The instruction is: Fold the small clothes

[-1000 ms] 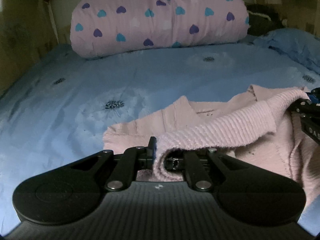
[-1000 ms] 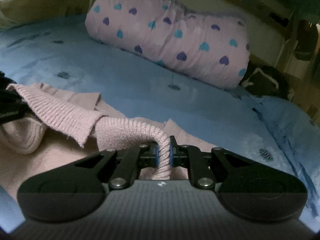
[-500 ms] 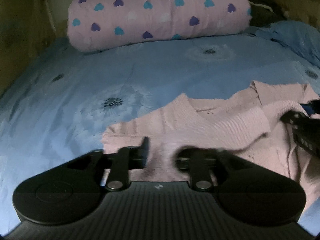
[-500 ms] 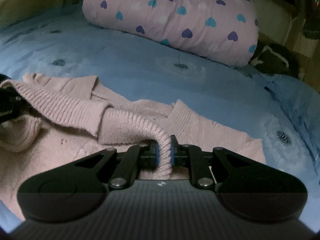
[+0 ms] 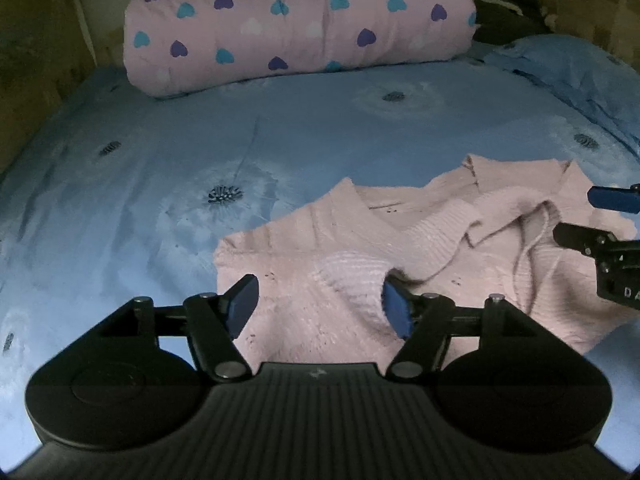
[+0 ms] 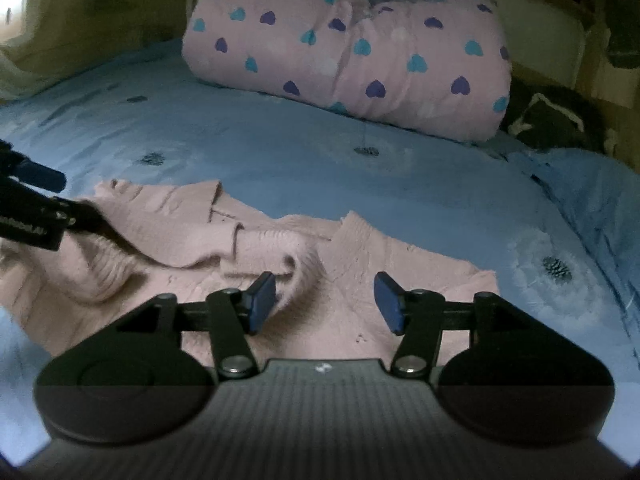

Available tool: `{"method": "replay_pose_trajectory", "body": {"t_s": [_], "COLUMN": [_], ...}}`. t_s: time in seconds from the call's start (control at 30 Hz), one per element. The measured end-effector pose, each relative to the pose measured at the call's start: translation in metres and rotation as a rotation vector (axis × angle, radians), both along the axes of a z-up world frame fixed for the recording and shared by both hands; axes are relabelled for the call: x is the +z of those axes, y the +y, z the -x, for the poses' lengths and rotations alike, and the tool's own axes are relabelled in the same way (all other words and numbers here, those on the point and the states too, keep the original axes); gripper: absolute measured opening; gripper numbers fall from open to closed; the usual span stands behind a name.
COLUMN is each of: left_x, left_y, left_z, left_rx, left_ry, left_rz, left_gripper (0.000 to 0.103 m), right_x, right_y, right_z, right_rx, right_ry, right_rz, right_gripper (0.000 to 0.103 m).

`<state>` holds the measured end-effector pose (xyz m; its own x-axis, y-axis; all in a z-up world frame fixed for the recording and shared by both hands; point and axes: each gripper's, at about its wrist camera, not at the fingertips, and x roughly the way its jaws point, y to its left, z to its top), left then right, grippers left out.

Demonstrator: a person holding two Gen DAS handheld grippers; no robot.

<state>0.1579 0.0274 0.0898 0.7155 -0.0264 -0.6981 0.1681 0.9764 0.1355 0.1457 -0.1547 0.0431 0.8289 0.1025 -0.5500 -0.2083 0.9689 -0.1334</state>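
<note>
**Both grippers parted above a pink knit sweater on a bed**

The pink knit sweater lies spread on the blue flower-print bedsheet, with both ribbed sleeves folded inward across its front. In the left wrist view, the left gripper hangs over the near part of the garment. Its jaws have just been opening and now stand wide. One sleeve cuff lies between them, close against the blue pad of the finger on the picture's right; whether it touches that pad cannot be told. The other pad is clear of the fabric, so the cuff is not clamped.

In the right wrist view, the right gripper likewise hangs over the sweater. Its jaws have also just been opening and stand moderately apart. The second sleeve's cuff lies just beside the finger on the picture's left, slumped onto the sweater body; the pads do not press on it.

Each gripper appears at the edge of the other's view: the right gripper at the right margin, the left gripper at the left margin.

At the head of the bed lies a rolled pink quilt printed with blue and purple hearts. A dark object sits beside it, too dim to identify.
</note>
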Motion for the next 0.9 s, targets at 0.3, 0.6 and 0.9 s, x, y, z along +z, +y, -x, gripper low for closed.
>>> {"method": "replay_pose_trajectory", "body": {"t_s": [0.3,0.6,0.9], "left_x": [0.016,0.015,-0.002], "left_y": [0.005,0.020,0.037], "left_z": [0.027,0.056,0.064], "left_rx": [0.019,0.044,0.063], "left_ry": [-0.021,-0.013,-0.008], "left_rz": [0.023,0.019,0.013], "left_gripper": [0.081,0.081,0.081], "right_x": [0.012,0.009,-0.005], "right_y": [-0.012,-0.038,-0.043], "right_z": [0.031,0.071,0.095], "right_rx": [0.030,0.040,0.123], "right_ry": [-0.016,-0.018,0.002], "right_rz": [0.027,0.048,0.093], "right_gripper": [0.057,0.057,0.057]}}
